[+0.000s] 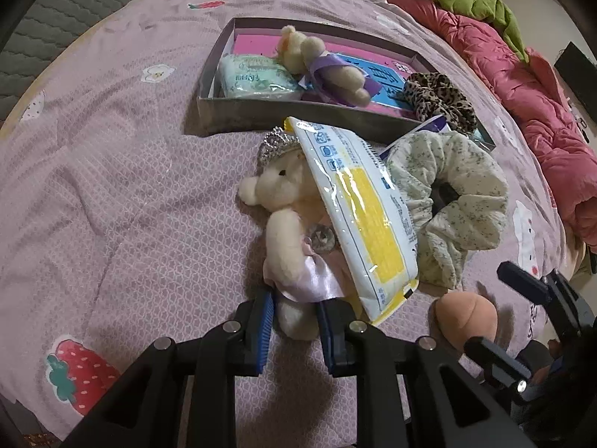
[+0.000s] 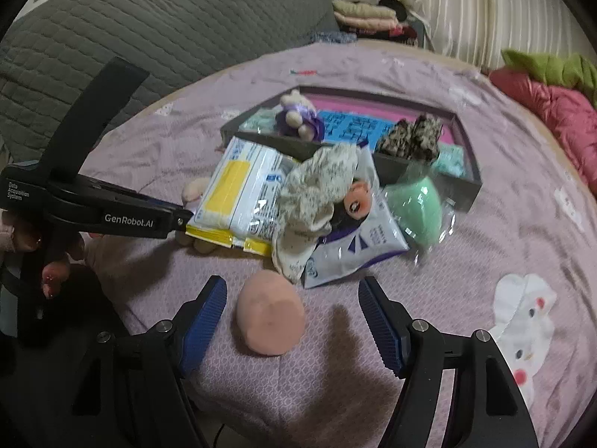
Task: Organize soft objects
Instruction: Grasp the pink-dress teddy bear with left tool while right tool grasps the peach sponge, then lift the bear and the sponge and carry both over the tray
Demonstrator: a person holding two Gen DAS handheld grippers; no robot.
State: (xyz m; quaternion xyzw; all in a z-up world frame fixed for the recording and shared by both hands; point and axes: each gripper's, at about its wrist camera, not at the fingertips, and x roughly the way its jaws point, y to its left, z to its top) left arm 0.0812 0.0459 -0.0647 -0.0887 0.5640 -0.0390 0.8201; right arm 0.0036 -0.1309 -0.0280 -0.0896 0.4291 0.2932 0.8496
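bed (image 1: 112, 186) covered in a lilac printed sheet, strawberry print (image 1: 78, 369) at near left.

left hand-held gripper (image 1: 294, 321): blue pads close together, clamped on the lower body of the crowned plush bear (image 1: 283, 201), at the satin skirt and foot. the bear lies on its back on the sheet, head toward the far side, tiara on top.

yellow-and-white tissue pack (image 1: 365, 216) leans over the bear's right side, covering part of its face and chest. pale floral scrunchie (image 1: 459, 194) just right of the pack, touching it.

far centre: shallow grey box (image 1: 209, 112) with a pink floor. inside it, left to right: green tissue pack (image 1: 253, 78), small plush bear with purple ribbon (image 1: 321, 67), leopard-print scrunchie (image 1: 436, 100) at the right end.

right wrist view: peach round sponge (image 2: 270, 319) lies on the sheet between the pads of the right hand-held gripper (image 2: 293, 321), jaws wide apart, neither pad touching it. beyond it a purple-and-white packet (image 2: 358, 246) with a small doll head (image 2: 360, 198) on top, then a mint-green wrapped pad (image 2: 418, 205) to the right, against the box's near wall.

far right: pink quilted jacket (image 1: 522, 112) with a green garment (image 1: 477, 3) on it.
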